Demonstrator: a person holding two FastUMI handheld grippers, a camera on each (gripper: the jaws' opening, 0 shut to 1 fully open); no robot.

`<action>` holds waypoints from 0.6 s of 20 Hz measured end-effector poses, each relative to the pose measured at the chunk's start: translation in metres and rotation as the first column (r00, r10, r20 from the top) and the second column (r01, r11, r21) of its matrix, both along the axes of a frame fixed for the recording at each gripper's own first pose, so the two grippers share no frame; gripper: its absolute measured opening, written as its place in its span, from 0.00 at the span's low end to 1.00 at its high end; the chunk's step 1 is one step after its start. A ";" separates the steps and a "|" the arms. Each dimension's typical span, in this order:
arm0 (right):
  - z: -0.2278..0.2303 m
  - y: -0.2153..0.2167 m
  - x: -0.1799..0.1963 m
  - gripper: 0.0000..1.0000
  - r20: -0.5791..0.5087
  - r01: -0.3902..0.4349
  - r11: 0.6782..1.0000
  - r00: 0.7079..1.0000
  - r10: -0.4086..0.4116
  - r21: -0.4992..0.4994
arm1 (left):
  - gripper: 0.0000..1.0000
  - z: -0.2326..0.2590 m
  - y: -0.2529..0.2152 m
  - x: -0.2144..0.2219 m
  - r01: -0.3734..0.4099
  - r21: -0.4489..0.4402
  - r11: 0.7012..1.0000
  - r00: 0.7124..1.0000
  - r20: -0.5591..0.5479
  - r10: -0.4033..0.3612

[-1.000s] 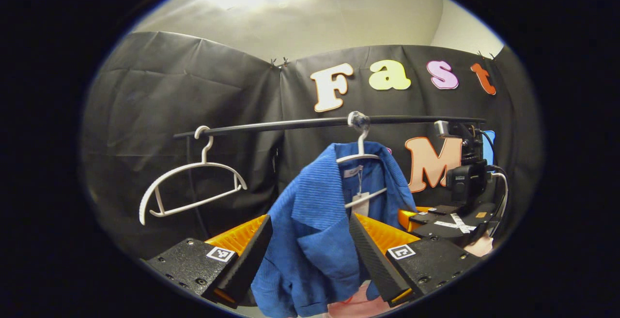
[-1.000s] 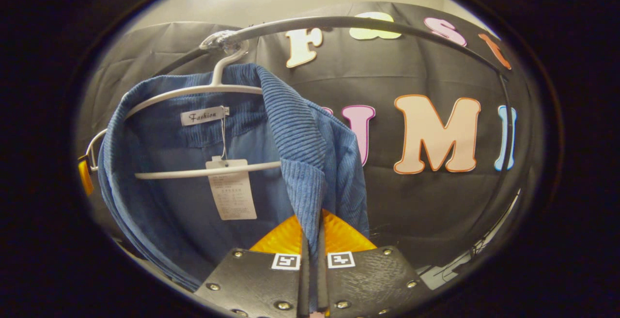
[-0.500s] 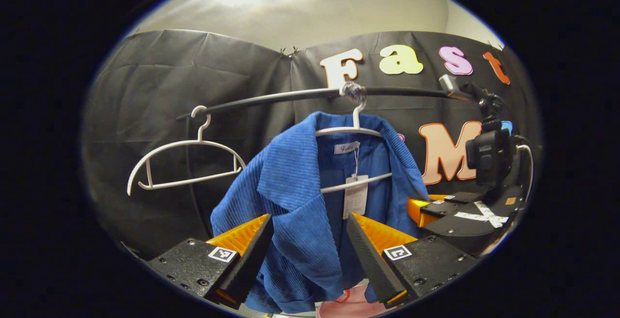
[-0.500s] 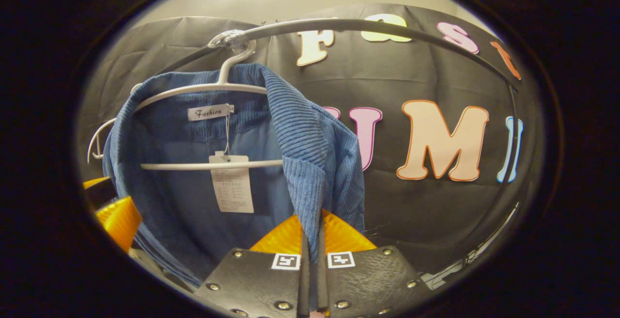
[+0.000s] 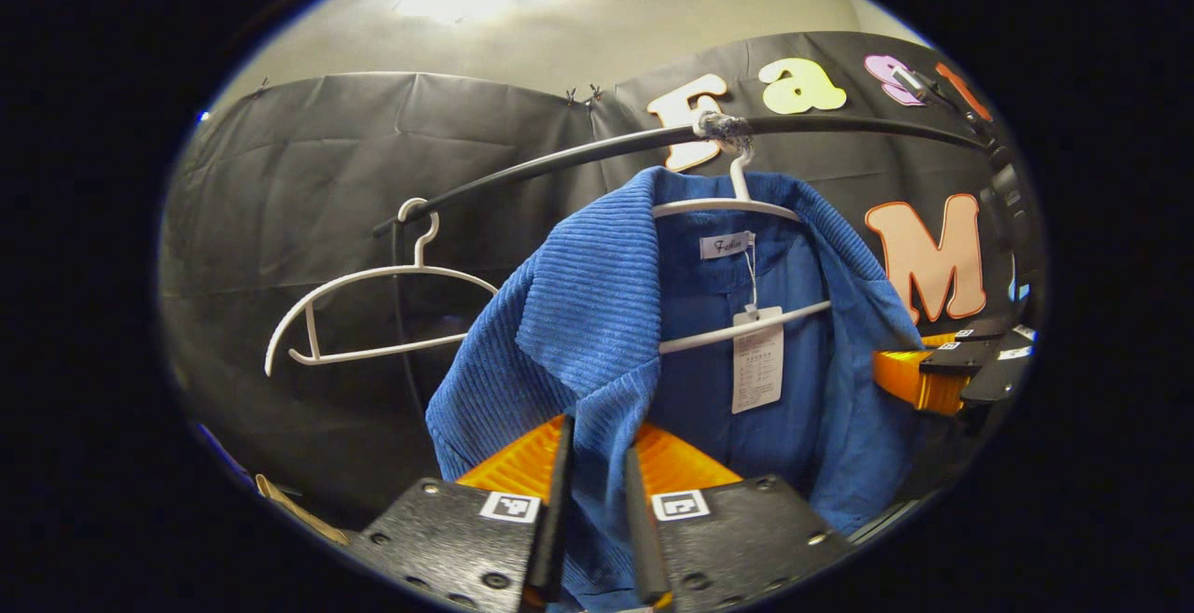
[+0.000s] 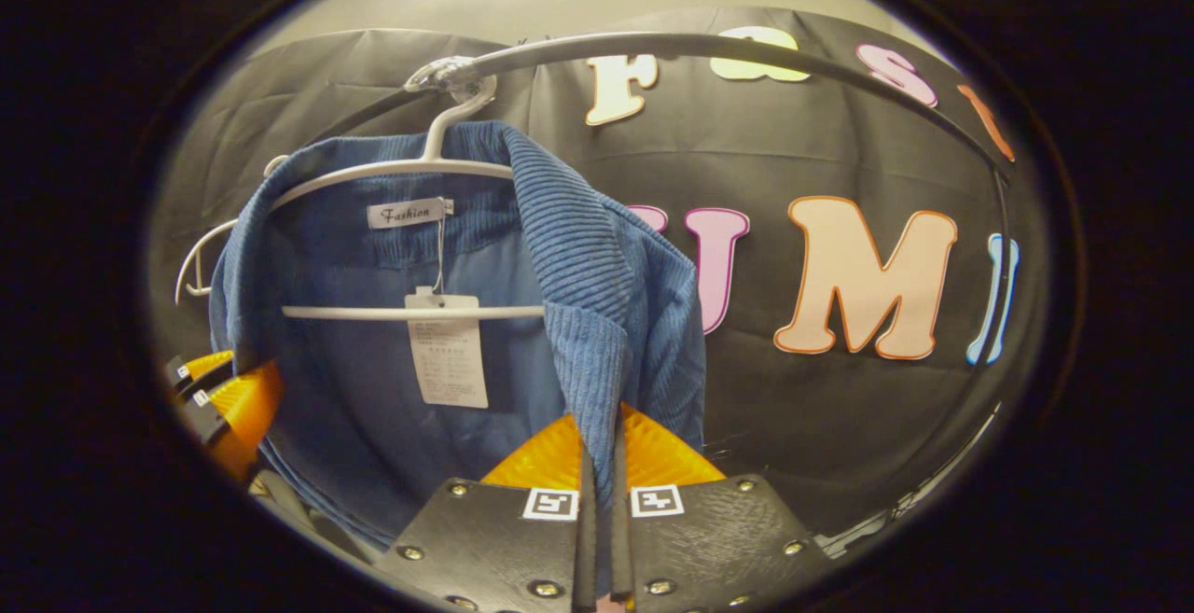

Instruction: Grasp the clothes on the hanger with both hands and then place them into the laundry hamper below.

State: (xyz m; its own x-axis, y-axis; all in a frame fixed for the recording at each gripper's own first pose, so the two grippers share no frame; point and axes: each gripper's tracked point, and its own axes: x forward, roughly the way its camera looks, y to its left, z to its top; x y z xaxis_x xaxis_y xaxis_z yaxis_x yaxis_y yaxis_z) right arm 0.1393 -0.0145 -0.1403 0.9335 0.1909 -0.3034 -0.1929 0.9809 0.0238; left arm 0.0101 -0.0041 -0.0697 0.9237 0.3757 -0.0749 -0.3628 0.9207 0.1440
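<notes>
Fingers of left gripper (image 5: 593,501) pinching blue jacket (image 5: 597,333) front edge at 6 o'clock, right gripper (image 6: 597,510) fingers pinching opposite edge, white hanger (image 5: 737,207) on rail (image 5: 560,158), empty hanger (image 5: 373,314) at 9 o'clock.

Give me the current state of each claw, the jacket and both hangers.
Left claw: shut on the jacket's front edge.
Right claw: shut on the jacket's other front edge.
Blue jacket: hanging on its hanger, open at the front.
Jacket's hanger: hooked on the rail.
Spare white hanger: bare, hooked on the rail.
</notes>
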 end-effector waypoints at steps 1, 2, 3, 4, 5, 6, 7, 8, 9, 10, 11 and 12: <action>-0.002 -0.001 0.001 0.07 -0.003 0.006 1.000 1.000 -0.006 0.005 | 0.12 0.001 0.000 -0.001 0.013 0.000 1.000 1.000 -0.003 -0.013; -0.001 0.001 0.003 0.02 -0.007 0.007 1.000 1.000 -0.007 0.017 | 0.08 0.002 -0.002 -0.003 0.027 0.002 1.000 1.000 -0.006 -0.027; -0.001 -0.001 0.004 0.02 -0.004 0.021 0.999 1.000 -0.021 0.028 | 0.04 0.005 -0.003 -0.004 0.044 0.003 0.999 0.999 -0.008 -0.044; 0.002 -0.005 0.007 0.02 0.003 0.035 0.998 0.999 -0.035 0.044 | 0.02 0.010 -0.005 -0.007 0.060 0.005 0.998 0.998 -0.005 -0.060; 0.005 -0.007 0.008 0.06 0.013 0.050 0.997 0.999 -0.051 0.061 | 0.04 0.015 -0.006 -0.011 0.071 0.011 0.997 0.997 0.000 -0.071; 0.011 -0.011 0.011 0.07 0.027 0.060 0.995 0.998 -0.062 0.079 | 0.02 0.022 -0.005 -0.015 0.078 0.016 0.997 0.997 0.010 -0.078; 0.017 -0.014 0.013 0.07 0.042 0.069 0.993 0.996 -0.073 0.094 | 0.04 0.030 -0.005 -0.018 0.084 0.016 0.996 0.996 0.019 -0.085; 0.022 -0.018 0.016 0.06 0.052 0.080 0.992 0.995 -0.086 0.101 | 0.03 0.035 -0.003 -0.020 0.086 0.016 0.996 0.996 0.025 -0.087; 0.025 -0.025 0.019 0.06 0.061 0.092 0.990 0.993 -0.099 0.107 | 0.05 0.042 0.000 -0.021 0.085 0.018 0.996 0.996 0.031 -0.085; 0.030 -0.029 0.023 0.06 0.071 0.102 0.988 0.991 -0.111 0.115 | 0.03 0.048 0.004 -0.022 0.080 0.021 0.997 0.996 0.034 -0.080; 0.033 -0.035 0.027 0.06 0.078 0.112 0.986 0.989 -0.122 0.124 | 0.03 0.055 0.007 -0.024 0.075 0.023 0.997 0.996 0.041 -0.076; 0.037 -0.041 0.031 0.06 0.087 0.122 0.984 0.987 -0.134 0.132 | 0.03 0.061 0.012 -0.025 0.069 0.022 0.997 0.997 0.046 -0.070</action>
